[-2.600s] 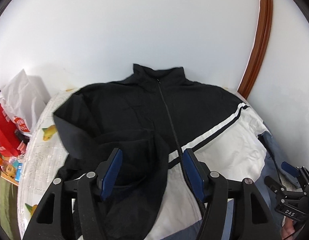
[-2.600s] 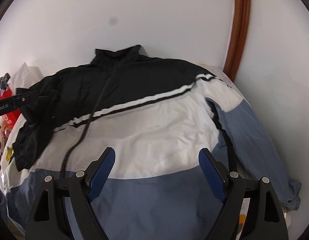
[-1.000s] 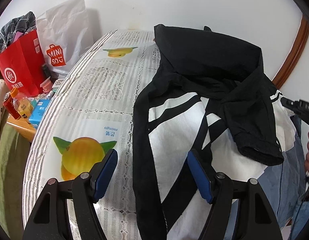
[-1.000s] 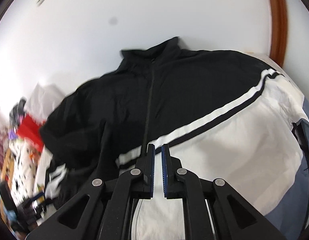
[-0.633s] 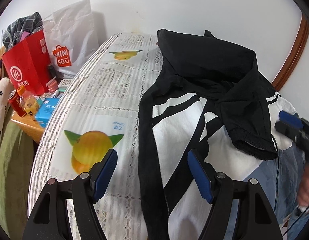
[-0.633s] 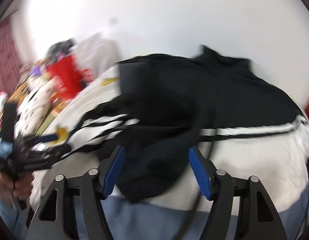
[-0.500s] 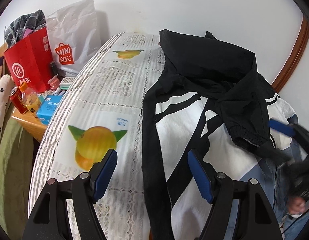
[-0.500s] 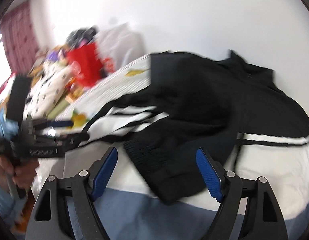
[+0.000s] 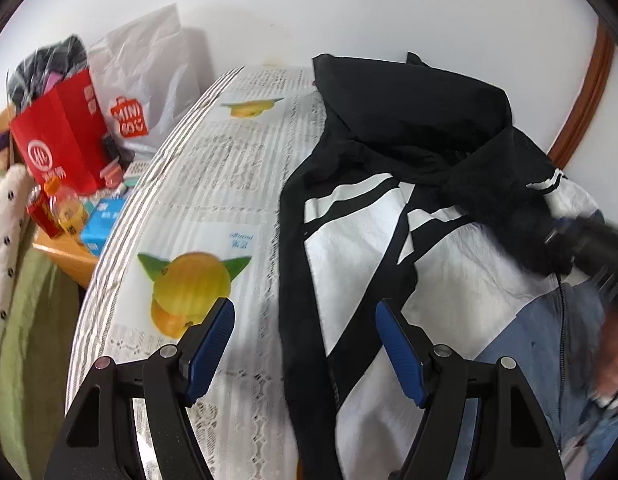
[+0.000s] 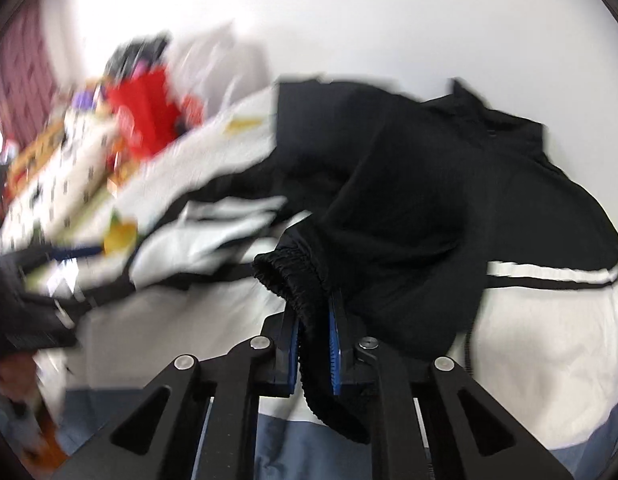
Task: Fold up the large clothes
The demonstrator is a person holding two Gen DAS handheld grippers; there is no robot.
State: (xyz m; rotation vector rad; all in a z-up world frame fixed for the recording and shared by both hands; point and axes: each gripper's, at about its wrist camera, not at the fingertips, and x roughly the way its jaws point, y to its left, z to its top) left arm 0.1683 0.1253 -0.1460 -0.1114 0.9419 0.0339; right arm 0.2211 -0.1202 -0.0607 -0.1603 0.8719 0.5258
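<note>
So the jacket [image 9: 389, 216] lies spread on the fruit-print desk [image 9: 213, 184]. The right gripper [image 10: 314, 336] has just clamped its jaws on the black elastic cuff [image 10: 293, 276]; the left gripper [image 9: 305, 344] hovers, jaws spread.

Blk grippers [image 9: 305, 344], blue-ribbed fingers [image 9: 397, 354]

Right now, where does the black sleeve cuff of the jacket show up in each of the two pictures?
Left wrist view: the sleeve cuff is at the far right, blurred, where the right gripper meets it.
Right wrist view: the cuff sits low in the middle, pinched between the right gripper's blue pads.
Shared landmark: the red bag, upper left in both.
</note>
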